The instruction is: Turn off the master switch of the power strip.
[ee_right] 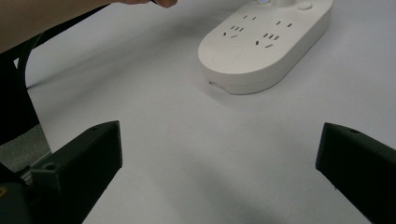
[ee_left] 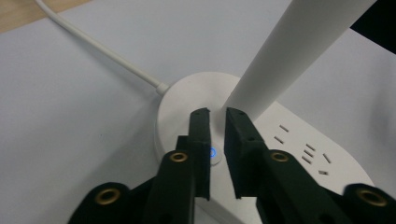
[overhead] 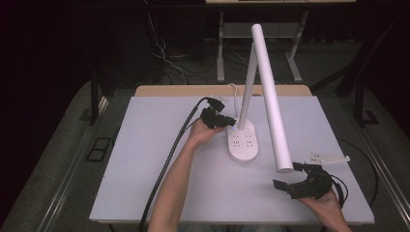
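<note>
A white desk lamp stands mid-table on an oval base (overhead: 243, 140) with power sockets on top. Its thin stem (overhead: 247, 87) rises from the base's far end and carries a long tube head (overhead: 270, 96) that slopes toward me. My left gripper (overhead: 231, 122) sits at the base's far left end beside the stem. In the left gripper view its jaws (ee_left: 217, 112) stand almost together with nothing between them, just over a small button (ee_left: 213, 152) that glows blue. My right gripper (overhead: 288, 175) rests open near the front right; its wide jaws (ee_right: 219, 154) face the base (ee_right: 261, 51).
The lamp's white cord (ee_left: 102, 49) runs from the base toward the table's far edge. A thick black cable (overhead: 169, 159) trails from the left gripper along the forearm. The white table top (overhead: 145, 183) ends at the wooden far edge (overhead: 169, 90).
</note>
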Demonstrator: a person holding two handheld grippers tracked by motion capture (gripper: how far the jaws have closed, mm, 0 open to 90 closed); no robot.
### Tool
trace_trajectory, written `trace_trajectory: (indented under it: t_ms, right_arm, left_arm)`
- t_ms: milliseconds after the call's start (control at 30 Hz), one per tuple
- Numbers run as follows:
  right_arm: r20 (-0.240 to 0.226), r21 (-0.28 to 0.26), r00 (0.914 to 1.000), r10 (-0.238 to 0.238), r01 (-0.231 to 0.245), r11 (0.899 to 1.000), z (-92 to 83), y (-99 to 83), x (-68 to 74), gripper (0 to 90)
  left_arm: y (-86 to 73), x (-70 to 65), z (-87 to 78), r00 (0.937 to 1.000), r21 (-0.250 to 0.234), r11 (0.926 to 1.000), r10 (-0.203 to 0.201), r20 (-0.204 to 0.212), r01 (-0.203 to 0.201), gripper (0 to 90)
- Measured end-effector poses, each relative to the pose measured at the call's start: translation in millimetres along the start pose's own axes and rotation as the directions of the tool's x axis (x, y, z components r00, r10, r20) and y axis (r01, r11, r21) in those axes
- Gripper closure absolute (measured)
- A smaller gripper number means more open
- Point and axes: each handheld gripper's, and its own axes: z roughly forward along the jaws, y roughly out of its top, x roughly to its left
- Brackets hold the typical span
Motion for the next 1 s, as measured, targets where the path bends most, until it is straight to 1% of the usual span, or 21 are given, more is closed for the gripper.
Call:
trace_trajectory:
  t_ms: [67,100,133,167,200,233,333,400,467,533,667,700,733,767,867,900,1000]
  right_arm:
    - [0.000,0.000,1.0000,-0.001,0.001,1.000,-0.1,0.0,0.0,0.0]
    - [0.000,0.000,1.0000,-0.001,0.001,1.000,-0.1,0.0,0.1,0.0]
    - [0.000,0.000,1.0000,-0.001,0.001,1.000,-0.1,0.0,0.0,0.0]
    - [0.000,-0.001,1.0000,0.000,0.000,1.000,0.0,-0.1,0.1,0.0]
    - [0.000,-0.001,1.0000,0.000,0.000,1.000,0.1,0.0,0.1,0.0]
    - [-0.001,0.000,1.0000,0.000,0.000,1.000,0.2,0.0,0.3,0.0]
    - [0.000,-0.001,1.0000,0.000,0.000,1.000,0.5,0.0,0.5,0.0]
    - [0.000,-0.001,1.0000,-0.003,0.003,1.000,0.5,-0.1,0.2,0.0]
    - [0.000,0.000,1.0000,0.000,0.000,1.000,0.3,0.0,0.3,0.0]
    - [-0.001,0.001,1.0000,-0.001,0.001,1.000,0.3,0.0,0.2,0.0]
    - [0.001,0.000,1.0000,-0.005,0.005,1.000,0.6,-0.1,0.2,0.0]
    - [0.001,0.000,1.0000,-0.005,0.005,1.000,0.7,-0.1,0.3,0.0]
    - [0.001,0.000,1.0000,-0.005,0.005,1.000,0.7,-0.1,0.3,0.0]
    - [0.000,0.001,1.0000,-0.002,0.002,1.000,0.5,-0.1,0.6,0.0]
    - [0.002,-0.001,1.0000,-0.008,0.008,1.000,0.5,-0.1,0.3,0.0]
    - [0.001,0.001,1.0000,-0.003,0.003,1.000,0.3,-0.1,0.8,0.0]
    - [0.003,0.001,0.9999,-0.011,0.011,1.000,-0.1,-0.1,0.8,0.0]
  left_arm:
    - [-0.2,0.1,0.3,1.0000,0.001,1.0000,0.001,0.001,-0.001,88.8]
    - [-0.1,0.2,0.2,1.0000,0.010,0.9999,0.008,0.003,-0.008,89.8]
    - [-0.4,-1.6,2.0,1.0000,-0.006,0.9999,-0.009,0.001,0.009,90.0]
    - [-0.5,-2.7,3.0,0.9999,-0.007,0.9999,-0.013,-0.002,0.013,90.0]
    - [-0.7,-2.4,3.4,1.0000,0.002,1.0000,-0.002,-0.003,0.002,90.0]
    - [-1.0,-3.0,4.2,1.0000,0.006,1.0000,-0.003,-0.007,0.003,90.0]
    - [-2.0,-2.4,6.0,0.9999,0.023,0.9997,0.012,-0.007,-0.011,90.0]
    - [-2.8,-3.1,8.1,0.9999,0.020,0.9998,0.004,-0.010,-0.004,90.0]
    - [-3.3,-3.2,10.0,0.9999,0.022,0.9997,0.004,-0.013,-0.004,90.0]
    - [-4.2,-2.5,11.6,0.9997,0.037,0.9992,0.013,-0.019,-0.012,90.0]
    - [-5.2,-1.6,12.5,0.9999,0.034,0.9994,0.000,-0.016,0.000,90.0]
    - [-5.1,-1.4,12.6,0.9998,0.037,0.9993,-0.001,-0.019,0.002,90.0]
    - [-5.1,-2.1,13.1,0.9997,0.043,0.9990,-0.011,-0.023,0.012,90.0]
    - [-5.5,-2.2,14.0,0.9997,0.051,0.9987,-0.003,-0.023,0.004,90.0]
    - [-5.6,-2.6,14.8,0.9992,0.041,0.9987,-0.031,-0.024,0.032,90.0]
    - [-5.4,-1.8,14.7,0.9991,0.044,0.9983,-0.037,-0.022,0.038,90.0]
    - [-5.5,-0.3,15.0,0.9983,0.041,0.9977,-0.053,-0.021,0.054,90.0]
